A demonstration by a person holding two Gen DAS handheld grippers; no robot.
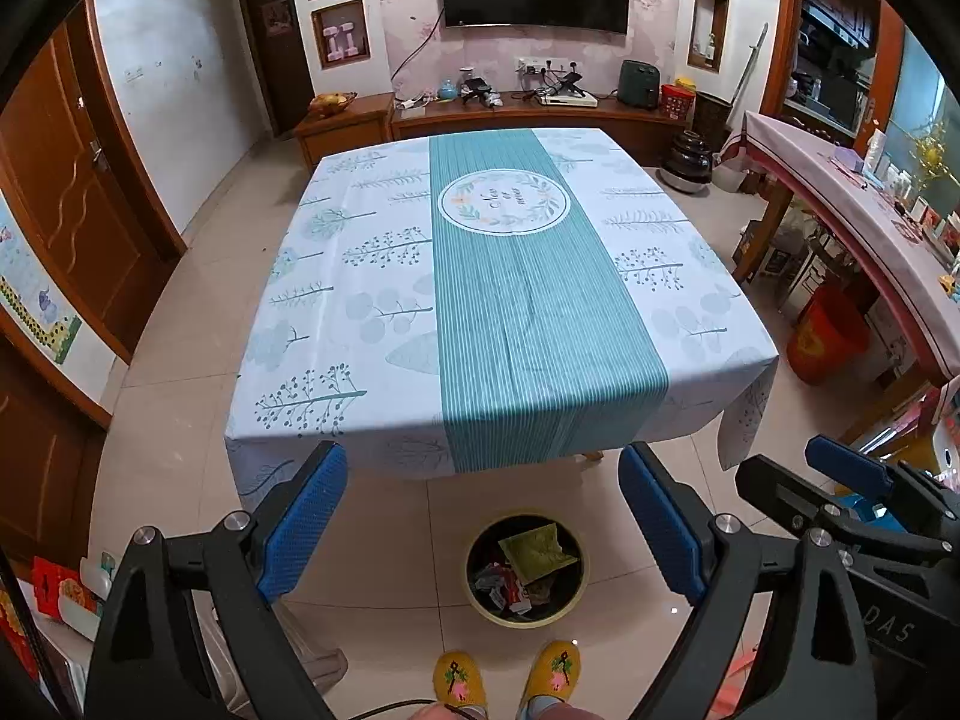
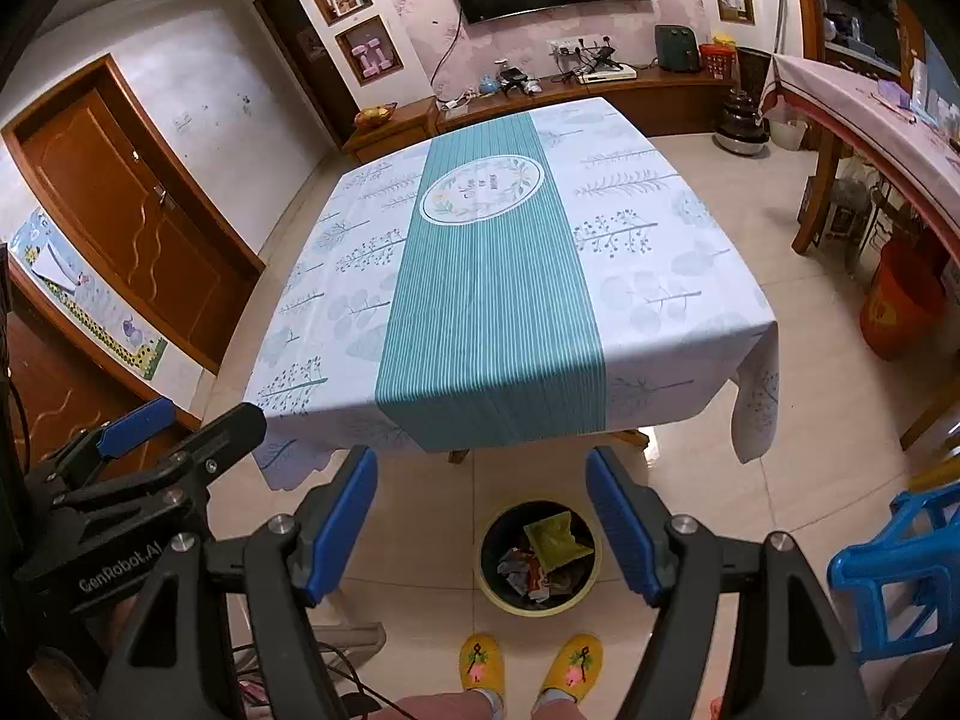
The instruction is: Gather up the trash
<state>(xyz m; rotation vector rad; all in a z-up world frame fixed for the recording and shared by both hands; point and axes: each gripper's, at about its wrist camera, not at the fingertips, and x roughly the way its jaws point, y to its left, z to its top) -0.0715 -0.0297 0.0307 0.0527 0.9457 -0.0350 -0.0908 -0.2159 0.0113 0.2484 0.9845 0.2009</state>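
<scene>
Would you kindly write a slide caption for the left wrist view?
Open left gripper above a round yellow-rimmed trash bin holding wrappers, before the bare leaf-patterned tablecloth.

My left gripper (image 1: 483, 519) has black angular arms and two long blue pads with a fine dotted texture. Silver round screws sit at the pivots. My right gripper (image 2: 481, 522) is built the same: black frame, blue pads, silver screws. In the right wrist view the left gripper's body, at about nine o'clock, carries white lettering reading "GenRobot.AI". On my feet at six o'clock I wear yellow slippers (image 2: 531, 669) with pink and green flower embroidery, over pale socks.
</scene>
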